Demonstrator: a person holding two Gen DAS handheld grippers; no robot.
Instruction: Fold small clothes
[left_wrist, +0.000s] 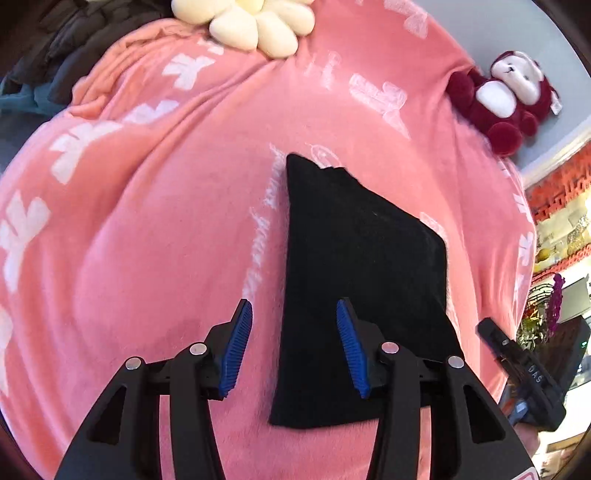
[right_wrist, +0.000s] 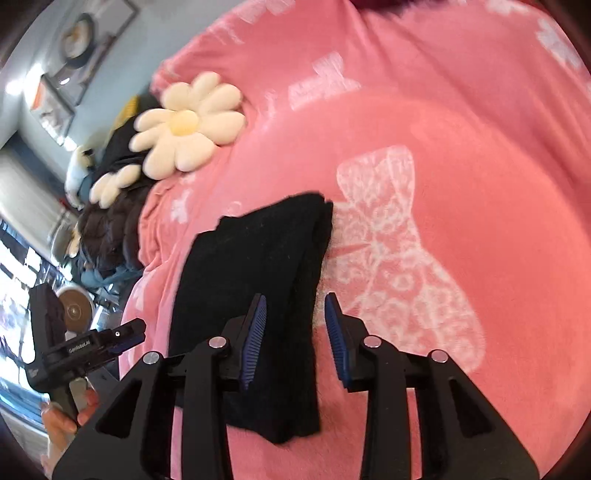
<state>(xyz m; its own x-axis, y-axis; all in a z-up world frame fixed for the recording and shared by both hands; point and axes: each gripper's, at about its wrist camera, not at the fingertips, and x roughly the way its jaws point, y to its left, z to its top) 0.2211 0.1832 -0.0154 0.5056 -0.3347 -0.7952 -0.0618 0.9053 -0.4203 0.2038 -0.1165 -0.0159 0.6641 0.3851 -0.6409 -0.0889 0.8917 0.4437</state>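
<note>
A folded black garment (left_wrist: 354, 280) is lying flat on a pink blanket (left_wrist: 147, 240) that is covering the bed, and everything else is sitting around it. The left gripper (left_wrist: 294, 347) is hovering over the garment's near edge with its blue-padded fingers (left_wrist: 236, 350) standing apart and holding nothing; one finger is hanging over bare blanket beside the garment, the other over the black cloth.

In the right wrist view the garment (right_wrist: 255, 295) is showing stacked layers along one side. The right gripper (right_wrist: 295, 341) is hanging above that layered edge, its fingers (right_wrist: 338, 339) likewise spread wide and empty. A large white lace-patterned bow print (right_wrist: 399, 266) on the blanket (right_wrist: 480, 147) is lying just beside the garment.

Beyond the garment, a cream flower-shaped cushion (right_wrist: 186, 123) is resting near the blanket's far edge, next to a heap of dark clothing (right_wrist: 110, 221). A dark red plush monkey (left_wrist: 506, 99) is sitting well apart from the garment, at the blanket's edge.
</note>
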